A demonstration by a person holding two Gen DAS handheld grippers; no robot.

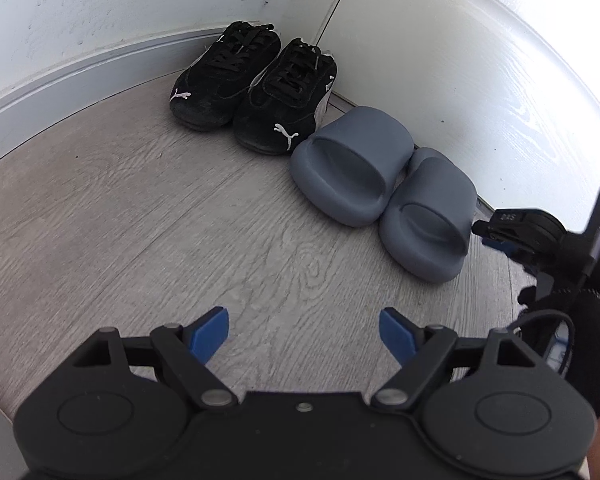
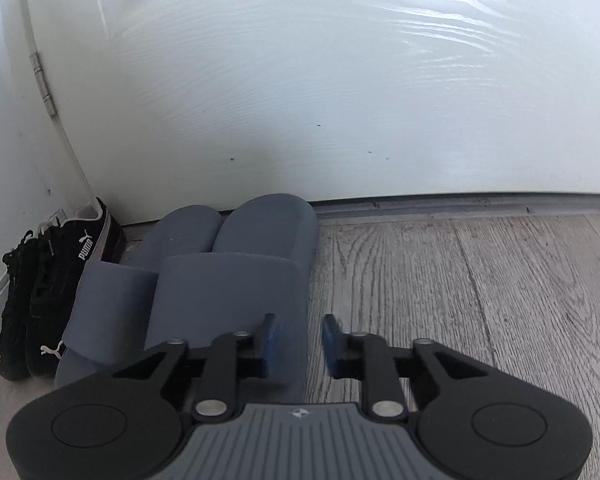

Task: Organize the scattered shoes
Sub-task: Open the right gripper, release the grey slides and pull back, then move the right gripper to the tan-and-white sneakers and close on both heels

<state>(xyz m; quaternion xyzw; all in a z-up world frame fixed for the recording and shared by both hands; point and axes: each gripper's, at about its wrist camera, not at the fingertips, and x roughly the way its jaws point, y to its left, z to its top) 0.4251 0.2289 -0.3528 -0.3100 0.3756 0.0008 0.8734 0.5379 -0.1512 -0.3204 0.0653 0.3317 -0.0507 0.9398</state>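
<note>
Sneakers [image 1: 252, 88] and slides [image 1: 384, 184] paired along door [image 2: 300, 100], upper centre; left tongs [image 1: 304, 334] and right tongs [image 2: 298, 344] released, empty.

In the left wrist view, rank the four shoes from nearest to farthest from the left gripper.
From the left gripper:
1. Right-hand grey slide, front right.
2. Left-hand grey slide, just behind it.
3. Right-hand black sneaker, centre, further back.
4. Left-hand black sneaker, deepest in the corner.
</note>
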